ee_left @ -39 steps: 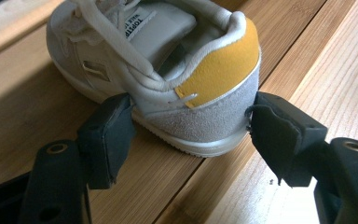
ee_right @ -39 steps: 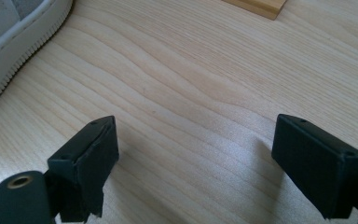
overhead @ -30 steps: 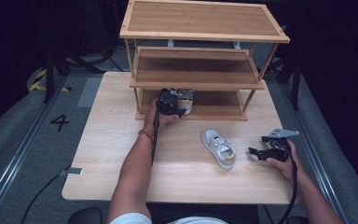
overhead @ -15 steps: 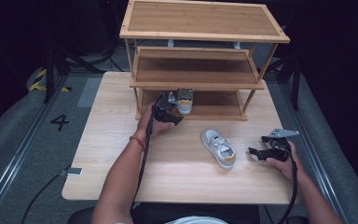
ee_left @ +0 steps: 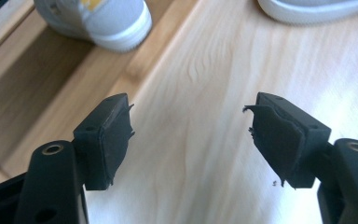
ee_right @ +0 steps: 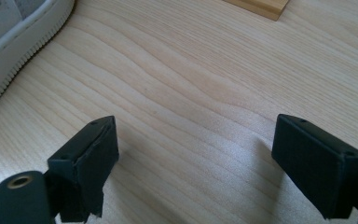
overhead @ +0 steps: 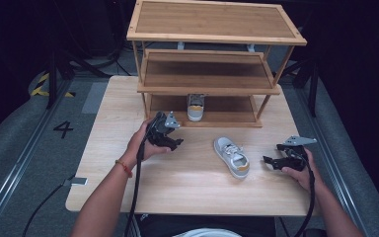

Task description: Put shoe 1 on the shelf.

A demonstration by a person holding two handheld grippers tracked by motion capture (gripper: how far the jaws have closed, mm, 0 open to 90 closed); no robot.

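Shoes are the things in hand here: one grey-and-white shoe (overhead: 196, 107) stands on the bottom shelf of the wooden rack (overhead: 212, 29), toe toward the person, near the middle of that shelf's front edge, and a second shoe (overhead: 232, 157) of the same kind lies on the table (overhead: 103, 177), right of the table's centre and in front of the rack, its toe turned toward the near right corner. The left gripper (overhead: 170, 140) is held over the table just in front of the rack's left front leg, well apart from the shelved shoe. Its jaws have just been opening and stand spread with nothing between them; in the left gripper view the pads (ee_left: 116, 140) frame bare wood, with the shelved shoe (ee_left: 98, 21) at the top left and the sole of the second shoe (ee_left: 317, 7) at the top right. The right gripper (overhead: 271, 162) rests low near the table's right edge, just right of the second shoe and apart from it. Its jaws are also wide apart and empty; in the right gripper view the second shoe's ribbed white sole (ee_right: 18, 32) shows at the upper left and a corner of the rack's foot (ee_right: 261, 5) at the top edge.
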